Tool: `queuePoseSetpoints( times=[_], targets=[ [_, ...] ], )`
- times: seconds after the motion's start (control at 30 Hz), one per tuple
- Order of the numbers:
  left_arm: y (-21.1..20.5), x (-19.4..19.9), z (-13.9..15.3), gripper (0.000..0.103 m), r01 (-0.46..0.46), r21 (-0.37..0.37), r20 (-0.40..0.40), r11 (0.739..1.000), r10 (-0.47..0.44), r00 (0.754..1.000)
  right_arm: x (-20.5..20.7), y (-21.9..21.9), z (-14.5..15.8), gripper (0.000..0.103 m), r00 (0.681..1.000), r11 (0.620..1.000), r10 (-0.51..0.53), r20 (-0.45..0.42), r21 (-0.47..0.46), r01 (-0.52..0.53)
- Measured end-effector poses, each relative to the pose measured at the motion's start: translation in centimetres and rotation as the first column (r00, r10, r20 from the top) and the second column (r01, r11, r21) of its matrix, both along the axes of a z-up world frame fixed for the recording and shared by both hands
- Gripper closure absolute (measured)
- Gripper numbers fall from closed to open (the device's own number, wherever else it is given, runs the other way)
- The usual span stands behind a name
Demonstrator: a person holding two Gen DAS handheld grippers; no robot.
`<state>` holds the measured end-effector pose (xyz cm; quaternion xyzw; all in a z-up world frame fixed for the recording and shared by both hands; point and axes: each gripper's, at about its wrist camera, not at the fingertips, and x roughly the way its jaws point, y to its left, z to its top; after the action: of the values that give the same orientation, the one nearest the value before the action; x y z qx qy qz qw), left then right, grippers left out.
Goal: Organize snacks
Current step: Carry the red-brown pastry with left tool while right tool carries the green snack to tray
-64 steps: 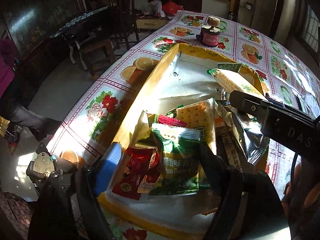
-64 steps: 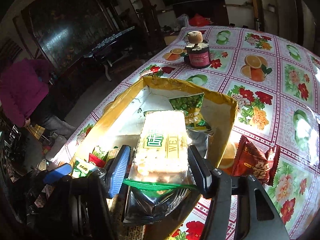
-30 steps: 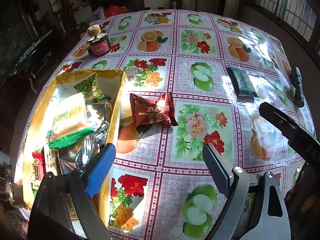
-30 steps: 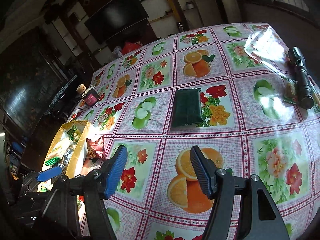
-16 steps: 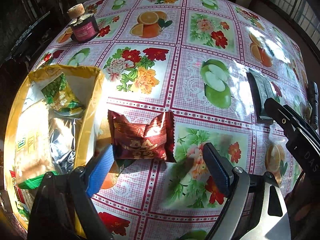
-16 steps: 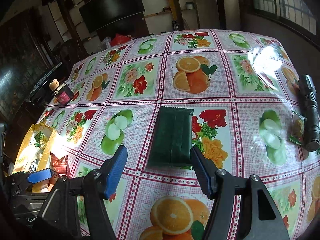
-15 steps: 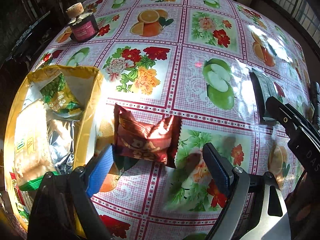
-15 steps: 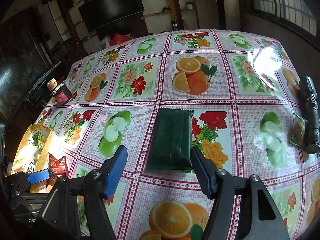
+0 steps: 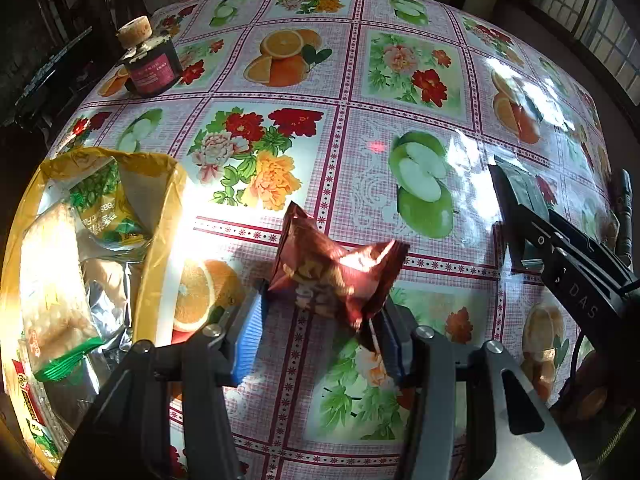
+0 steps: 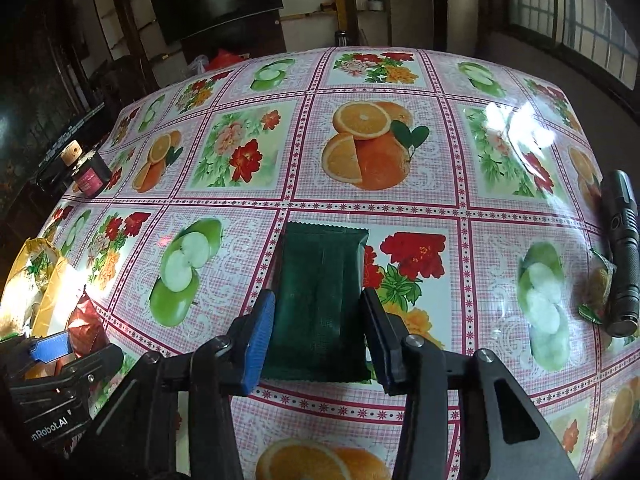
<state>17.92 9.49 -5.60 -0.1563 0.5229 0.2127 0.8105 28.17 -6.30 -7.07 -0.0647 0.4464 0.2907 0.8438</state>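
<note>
on the counter (image 9: 400, 80) i see the open box (image 9: 160, 216) at far left with snack packs in it, a crumpled packet (image 9: 336, 276) just right of it, a flat packet (image 10: 320, 300) further right, the flashlight (image 10: 622, 252) at the right edge, a jar (image 9: 150, 64) behind the box.

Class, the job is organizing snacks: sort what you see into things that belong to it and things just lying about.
Belongs:
- red snack packet, in left gripper
- dark green snack packet, in right gripper
- yellow snack bag

Lying about:
- corked jar
- black flashlight
</note>
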Motion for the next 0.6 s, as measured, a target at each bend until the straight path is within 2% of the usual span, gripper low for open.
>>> queuePoseSetpoints(
  times=[0.1,0.33,0.6],
  targets=[
    [-0.5,-0.9,0.1,0.057,0.011,-0.044,0.004,0.999,-0.01,1.0,-1.4,-1.0,0.2,0.059,1.0,1.0,0.009,-0.017,0.026,-0.009],
    [-3.2,-5.3,1.4,0.058,0.061,-0.066,0.055,0.996,-0.058,0.997,-6.9,-4.3,2.2,0.059,0.999,0.993,0.034,-0.016,0.11,-0.032],
    [-6.3,-11.8,4.6,0.058,0.101,0.052,0.125,0.994,-0.106,0.986,-13.6,-6.8,3.9,0.059,0.997,0.974,0.072,-0.022,0.218,-0.065]
  ],
)
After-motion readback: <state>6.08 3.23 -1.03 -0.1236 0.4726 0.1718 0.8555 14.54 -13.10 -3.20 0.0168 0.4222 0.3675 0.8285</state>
